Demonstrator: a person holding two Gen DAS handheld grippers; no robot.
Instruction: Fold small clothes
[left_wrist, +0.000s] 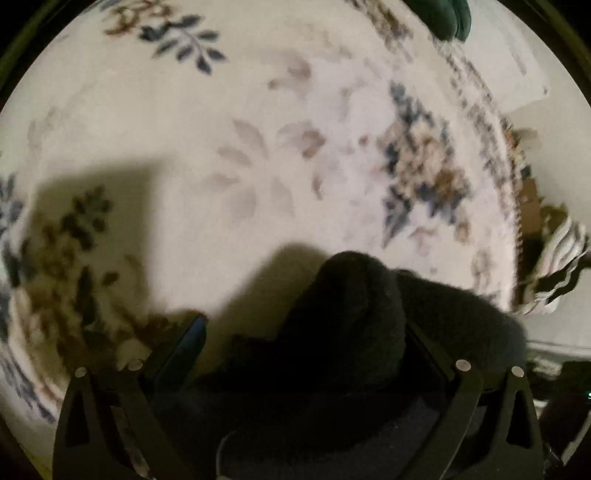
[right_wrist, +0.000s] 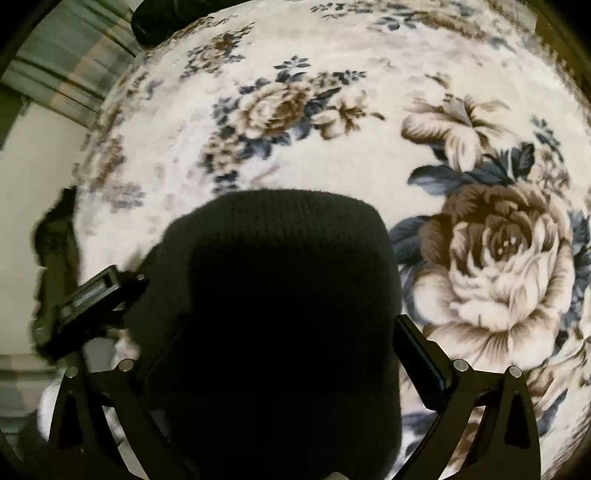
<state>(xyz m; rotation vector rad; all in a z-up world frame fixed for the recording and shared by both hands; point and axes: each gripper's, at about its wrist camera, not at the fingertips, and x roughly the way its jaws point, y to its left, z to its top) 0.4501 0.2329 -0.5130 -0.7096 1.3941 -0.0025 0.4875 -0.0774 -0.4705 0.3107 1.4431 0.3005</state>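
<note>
A dark knit garment (right_wrist: 273, 295) – a hat or sock, hard to tell – bulges between both tools above the floral blanket (right_wrist: 369, 155). In the right wrist view it fills the right gripper (right_wrist: 273, 354), fingers spread wide around it; whether they actually pinch it, I cannot tell. The left gripper (left_wrist: 306, 350) also stands spread, the fabric bunched between its fingers and draped over one. This looks like the carry or laying-out step. Next call – lower it flat onto the blanket before any fold. A striped cloth (left_wrist: 557, 266) lies well apart at the edge.
</note>
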